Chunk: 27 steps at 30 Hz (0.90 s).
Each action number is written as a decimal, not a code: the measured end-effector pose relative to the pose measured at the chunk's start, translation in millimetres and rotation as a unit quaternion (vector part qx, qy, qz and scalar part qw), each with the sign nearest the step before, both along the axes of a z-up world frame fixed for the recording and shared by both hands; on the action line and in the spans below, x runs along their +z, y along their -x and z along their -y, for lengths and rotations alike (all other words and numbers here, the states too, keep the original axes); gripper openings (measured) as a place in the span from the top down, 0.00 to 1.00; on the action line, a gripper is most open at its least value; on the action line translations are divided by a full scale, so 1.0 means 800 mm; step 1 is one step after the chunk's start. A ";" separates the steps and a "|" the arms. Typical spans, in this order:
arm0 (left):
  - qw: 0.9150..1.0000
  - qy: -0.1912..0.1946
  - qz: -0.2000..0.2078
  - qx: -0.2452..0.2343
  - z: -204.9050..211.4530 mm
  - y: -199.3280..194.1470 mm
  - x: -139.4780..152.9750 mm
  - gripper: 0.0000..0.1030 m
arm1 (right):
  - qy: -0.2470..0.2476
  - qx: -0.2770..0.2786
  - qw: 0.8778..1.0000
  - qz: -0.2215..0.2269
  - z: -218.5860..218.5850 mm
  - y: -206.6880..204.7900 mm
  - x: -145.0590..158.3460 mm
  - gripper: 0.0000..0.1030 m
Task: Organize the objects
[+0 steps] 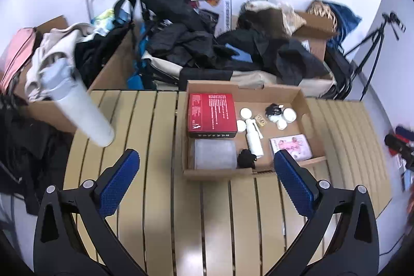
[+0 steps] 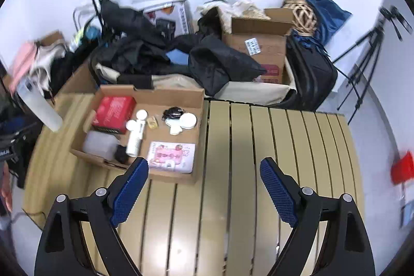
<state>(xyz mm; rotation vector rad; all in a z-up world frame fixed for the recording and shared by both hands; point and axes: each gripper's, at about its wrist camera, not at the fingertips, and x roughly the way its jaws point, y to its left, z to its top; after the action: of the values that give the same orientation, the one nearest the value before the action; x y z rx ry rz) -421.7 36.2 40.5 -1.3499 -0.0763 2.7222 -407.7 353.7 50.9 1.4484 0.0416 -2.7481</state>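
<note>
A shallow open cardboard tray [image 1: 308,105] sits on the slatted tan folding table [image 1: 160,198], toward its far edge. Inside, items lie sorted flat: a red rectangular box with white print [image 1: 211,115] at far left, a translucent white plastic container [image 1: 214,154] near left, and an upright-format white spray bottle [image 1: 253,137] lying in the middle. A pink printed booklet [image 1: 291,146] lies near right, with small round white jars [image 1: 289,115] and a black cord bundle [image 1: 273,109] at far right. A small black pouch [image 1: 245,158] lies against the near wall.

Judgement: the task appears largely advanced, since the tabletop outside the tray shows no loose items. One pale grey cylindrical bottle [image 1: 77,105] is tilted over the table's far left corner; whether it rests on anything cannot be told. It may be what is left.

The left gripper [image 1: 207,167] hovers above the table, just short of the tray's near wall. Its jaws are spread wide, released, holding and touching nothing. The right gripper [image 2: 204,173] hovers over bare slats to the right of the tray. Its blue-padded jaws are likewise wide apart and empty.

Clothing, bags and cartons are heaped beyond the table.
</note>
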 end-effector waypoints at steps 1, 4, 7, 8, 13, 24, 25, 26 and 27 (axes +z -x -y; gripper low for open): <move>1.000 -0.003 -0.004 0.000 0.004 -0.011 0.008 0.00 | 0.008 -0.006 1.000 -0.004 -0.002 -0.010 0.006 0.12; 1.000 -0.019 -0.012 -0.001 0.015 -0.042 0.032 0.00 | 0.021 -0.003 1.000 -0.008 0.003 -0.047 0.021 0.12; 0.999 -0.017 -0.036 0.000 0.023 -0.088 0.061 0.00 | 0.020 0.007 1.000 -0.018 0.010 -0.079 0.030 0.12; 0.999 -0.014 -0.042 0.003 0.023 -0.105 0.067 0.00 | 0.019 0.010 1.000 -0.021 0.014 -0.093 0.033 0.12; 0.997 0.023 -0.079 -0.002 0.022 -0.221 0.074 0.00 | 0.052 0.059 0.996 -0.052 0.030 -0.199 0.042 0.12; 0.983 0.066 -0.169 -0.002 0.021 -0.538 -0.026 0.00 | 0.077 0.023 0.983 -0.168 0.083 -0.504 -0.030 0.12; 0.986 0.065 -0.151 -0.008 0.017 -0.546 -0.039 0.00 | 0.081 0.020 0.983 -0.165 0.092 -0.520 -0.046 0.12; 0.989 0.064 -0.136 -0.018 0.012 -0.547 -0.046 0.00 | 0.076 0.032 0.985 -0.152 0.105 -0.528 -0.062 0.12; 0.990 0.069 -0.122 -0.021 0.009 -0.545 -0.052 0.00 | 0.061 0.046 0.988 -0.134 0.116 -0.531 -0.076 0.12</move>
<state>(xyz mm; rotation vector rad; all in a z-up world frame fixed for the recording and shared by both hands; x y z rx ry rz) 14.7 29.2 -0.8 -1.0208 0.1606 2.8772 16.8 260.8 -10.2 1.0168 -0.0495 -2.7930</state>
